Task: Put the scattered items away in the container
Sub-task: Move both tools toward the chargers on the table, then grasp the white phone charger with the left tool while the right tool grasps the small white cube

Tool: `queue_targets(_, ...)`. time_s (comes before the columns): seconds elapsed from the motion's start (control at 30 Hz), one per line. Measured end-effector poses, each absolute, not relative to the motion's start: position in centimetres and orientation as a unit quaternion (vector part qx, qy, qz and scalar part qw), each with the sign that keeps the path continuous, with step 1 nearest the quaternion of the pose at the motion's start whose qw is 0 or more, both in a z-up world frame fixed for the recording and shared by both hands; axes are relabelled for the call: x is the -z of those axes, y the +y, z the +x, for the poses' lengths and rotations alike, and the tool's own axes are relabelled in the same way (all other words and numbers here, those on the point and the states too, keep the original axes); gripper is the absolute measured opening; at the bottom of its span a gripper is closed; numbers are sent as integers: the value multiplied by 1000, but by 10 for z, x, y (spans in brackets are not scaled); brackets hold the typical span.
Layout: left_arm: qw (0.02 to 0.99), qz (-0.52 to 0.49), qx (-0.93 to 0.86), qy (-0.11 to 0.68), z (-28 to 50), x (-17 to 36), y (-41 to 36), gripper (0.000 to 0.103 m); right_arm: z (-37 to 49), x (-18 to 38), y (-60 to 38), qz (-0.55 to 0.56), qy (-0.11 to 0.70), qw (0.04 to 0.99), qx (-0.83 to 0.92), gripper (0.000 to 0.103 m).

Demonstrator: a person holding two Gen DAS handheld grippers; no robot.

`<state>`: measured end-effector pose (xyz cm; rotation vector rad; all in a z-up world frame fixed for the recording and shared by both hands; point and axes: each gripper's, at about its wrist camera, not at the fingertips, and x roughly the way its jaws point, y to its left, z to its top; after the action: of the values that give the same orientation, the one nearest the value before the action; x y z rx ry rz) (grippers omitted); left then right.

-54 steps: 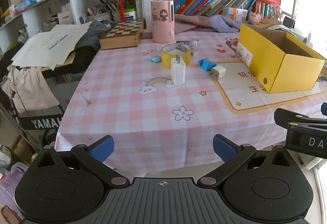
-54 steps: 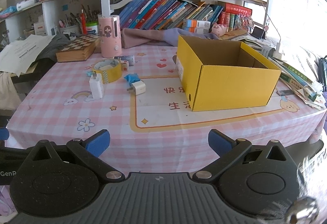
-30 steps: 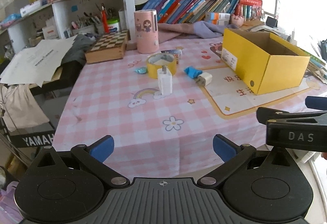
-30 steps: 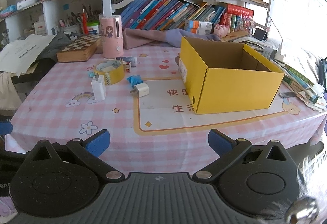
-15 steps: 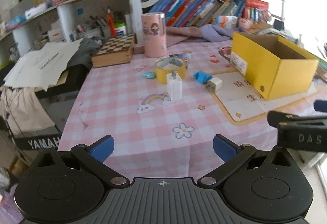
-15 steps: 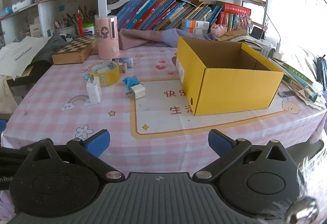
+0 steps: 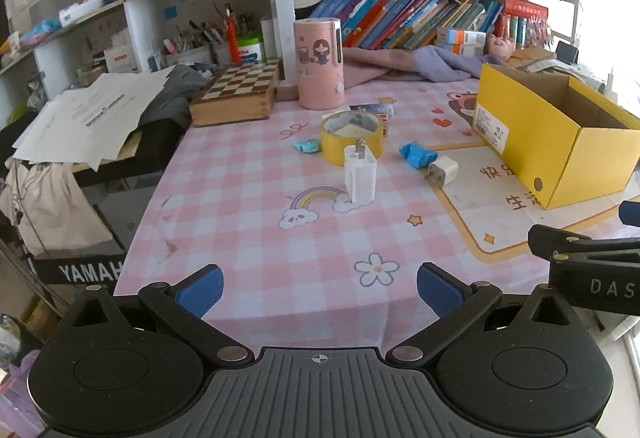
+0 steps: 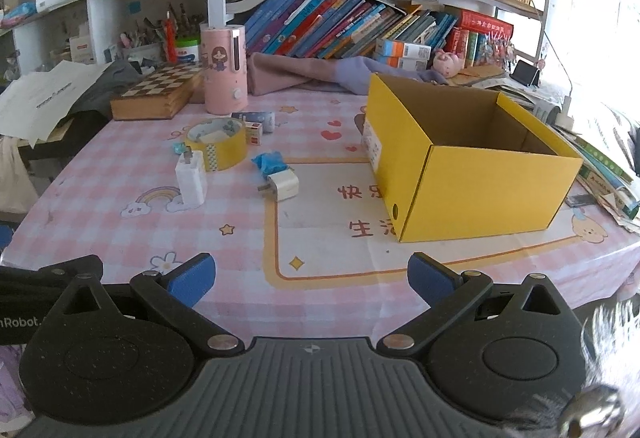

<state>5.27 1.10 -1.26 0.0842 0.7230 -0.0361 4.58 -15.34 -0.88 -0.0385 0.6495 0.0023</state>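
An open yellow cardboard box stands on the pink checked tablecloth at the right. Left of it lie a tall white charger, a yellow tape roll, a small white plug cube, a crumpled blue wrapper and a small teal wrapper. My left gripper is open and empty above the table's near edge. My right gripper is open and empty, near the front edge before the box.
A pink cylinder, a wooden chess box and a purple cloth stand at the back below bookshelves. Small boxes lie behind the tape. Papers lie on a side desk at the left.
Both grippers have drifted a little closer to the table and stayed open. The items on the table have not moved.
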Motion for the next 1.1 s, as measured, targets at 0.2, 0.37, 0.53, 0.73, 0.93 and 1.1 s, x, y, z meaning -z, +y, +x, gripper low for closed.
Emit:
queue_targets(0.2, 933, 34, 8, 359, 66, 17, 10, 103, 57, 14, -154, -20, 320, 947, -4, 103)
queue_targets(0.37, 926, 11, 6, 378, 78, 25, 14, 103, 70, 18, -159, -4, 338, 941, -26, 103)
queue_targets(0.53, 925, 12, -10, 379, 90, 31, 14, 103, 83, 24, -157, -6, 349, 935, -55, 103)
queue_targets(0.73, 919, 4, -24, 394, 110, 40, 16, 103, 108, 31, -156, -15, 359, 930, -77, 103)
queue_targets(0.93, 919, -6, -37, 392, 133, 42, 18, 103, 139, 38, -154, -23, 369, 924, -101, 97)
queue_targets(1.1, 920, -13, -32, 390, 153, 41, 13, 102, 166, 44, -153, -45, 376, 919, -112, 84)
